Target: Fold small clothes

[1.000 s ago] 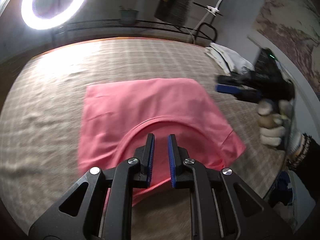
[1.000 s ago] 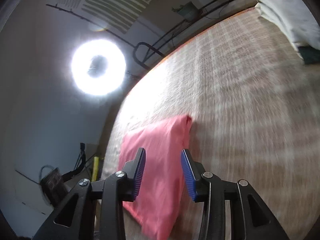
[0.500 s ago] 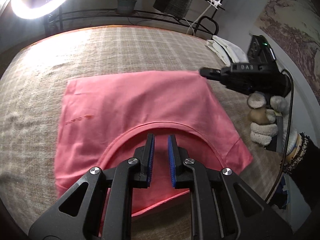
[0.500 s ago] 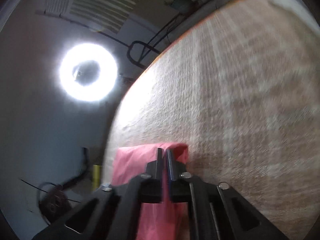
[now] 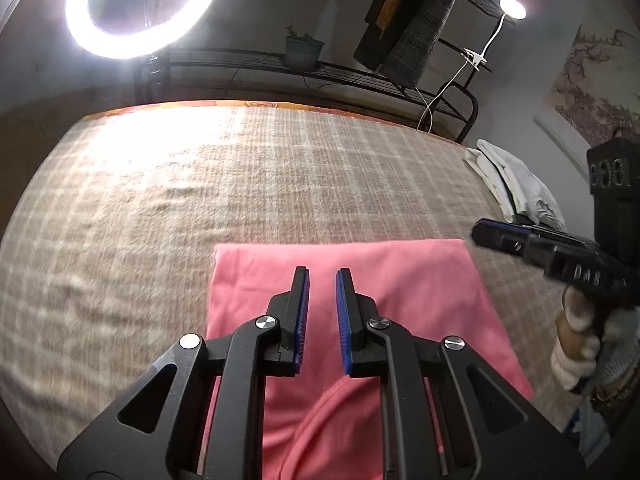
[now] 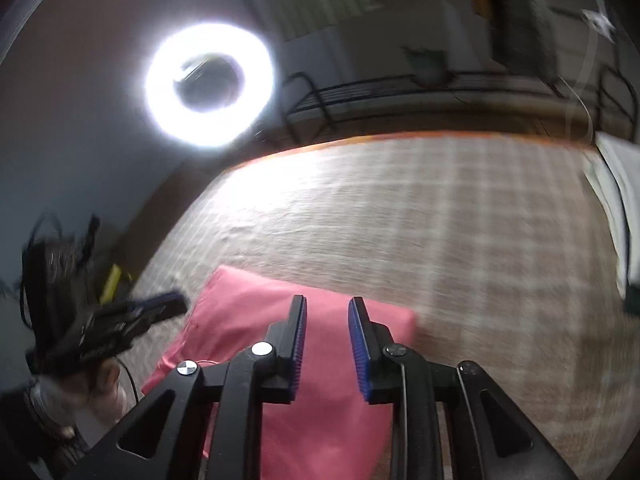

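A pink garment (image 5: 420, 292) lies flat on the checked bedspread (image 5: 280, 184), its curved neckline near the bottom of the left wrist view. My left gripper (image 5: 322, 274) hovers over it with a narrow gap between its blue pads and nothing in them. The right gripper (image 5: 484, 234) comes in from the right, held by a gloved hand (image 5: 576, 356), just off the garment's far right corner. In the right wrist view my right gripper (image 6: 324, 304) hangs above the pink garment (image 6: 240, 312), its jaws opening and empty. The left gripper (image 6: 168, 304) shows blurred at the left.
White folded cloth (image 5: 516, 184) lies at the bed's right edge. A ring light (image 5: 140, 4), a metal rack with a plant pot (image 5: 302, 50), hanging clothes and a clamp lamp (image 5: 512, 8) stand behind the bed. Bare bedspread stretches left of and beyond the garment.
Half a second ago the right gripper was shut on the garment's far corner; it has since let go, risen and rolled. The left gripper has shifted across the bed with its gap unchanged.
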Tool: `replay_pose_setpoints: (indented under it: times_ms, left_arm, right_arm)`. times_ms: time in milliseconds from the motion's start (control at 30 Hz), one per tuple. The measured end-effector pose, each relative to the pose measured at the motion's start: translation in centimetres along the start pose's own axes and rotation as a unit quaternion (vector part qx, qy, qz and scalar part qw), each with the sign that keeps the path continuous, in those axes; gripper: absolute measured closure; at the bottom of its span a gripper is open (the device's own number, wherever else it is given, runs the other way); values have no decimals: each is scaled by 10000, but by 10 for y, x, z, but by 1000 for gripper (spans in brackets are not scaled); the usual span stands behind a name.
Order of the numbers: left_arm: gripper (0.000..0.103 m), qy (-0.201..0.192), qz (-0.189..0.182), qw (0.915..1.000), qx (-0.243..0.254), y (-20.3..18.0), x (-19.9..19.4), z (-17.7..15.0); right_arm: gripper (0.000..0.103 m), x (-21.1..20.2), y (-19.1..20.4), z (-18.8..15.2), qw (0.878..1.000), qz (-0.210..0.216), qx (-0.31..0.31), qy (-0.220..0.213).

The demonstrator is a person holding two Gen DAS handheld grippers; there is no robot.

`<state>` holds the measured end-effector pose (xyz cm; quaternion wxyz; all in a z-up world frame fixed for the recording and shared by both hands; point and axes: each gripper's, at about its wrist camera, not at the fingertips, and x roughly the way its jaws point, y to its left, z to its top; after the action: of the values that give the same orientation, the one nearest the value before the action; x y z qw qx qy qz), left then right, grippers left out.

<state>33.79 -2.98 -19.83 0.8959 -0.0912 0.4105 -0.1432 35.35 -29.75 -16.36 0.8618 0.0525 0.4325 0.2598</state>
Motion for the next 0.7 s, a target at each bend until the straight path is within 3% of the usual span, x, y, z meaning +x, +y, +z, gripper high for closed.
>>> replay_pose_setpoints:
  times_ms: [100,333,433,533,700]
  left_arm:
    - [91,140,111,9997,155,1,20,-4]
    - [91,428,230,9984,274,11,53,-16]
    - [90,461,194,9986,162,15,50,-14]
    - [90,254,228,9993,133,16,38,-5]
    - [90,125,275,9992,265,10,36,6]
  right_arm:
    - [80,28,22,4,9989,-246,-381,135]
    - [81,75,14,-19,9928,-741,-687,647]
    - [82,72,10,-24,9927,-729,-784,561]
    - [82,65,10,-17,9918,-782,-785,640]
    - [79,52,24,-1,9942,-549,-861,352]
